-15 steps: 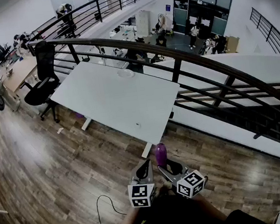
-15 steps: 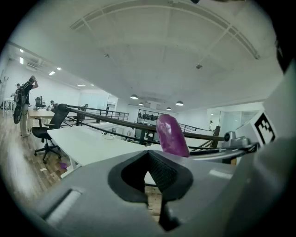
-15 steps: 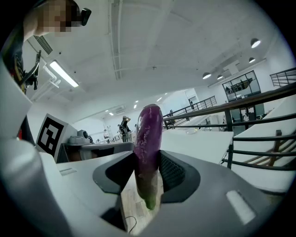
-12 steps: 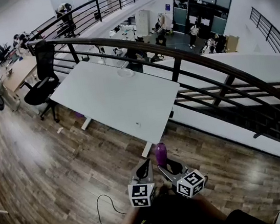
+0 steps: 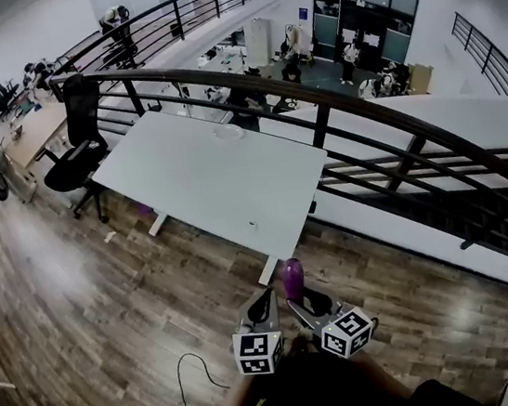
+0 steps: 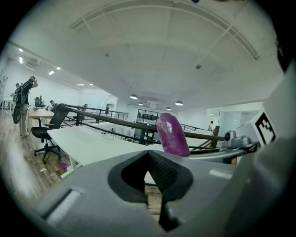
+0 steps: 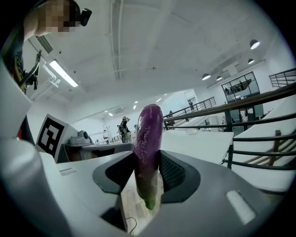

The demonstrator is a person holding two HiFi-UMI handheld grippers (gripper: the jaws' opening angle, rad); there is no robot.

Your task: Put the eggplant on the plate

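Office chair (image 5: 76,149) far left, by the white table (image 5: 204,181). The plate (image 5: 228,132) sits near the table's far edge, empty. Left gripper (image 5: 264,301) is low in the head view, in front of the person, jaws together with nothing between them. Just right of it, the right gripper (image 5: 303,305) is clamped on the eggplant (image 7: 148,139), which is held upright with its green stem end down, over the wood floor (image 5: 80,297) and well apart from the plate. Curved railing (image 5: 382,114) runs along the right.
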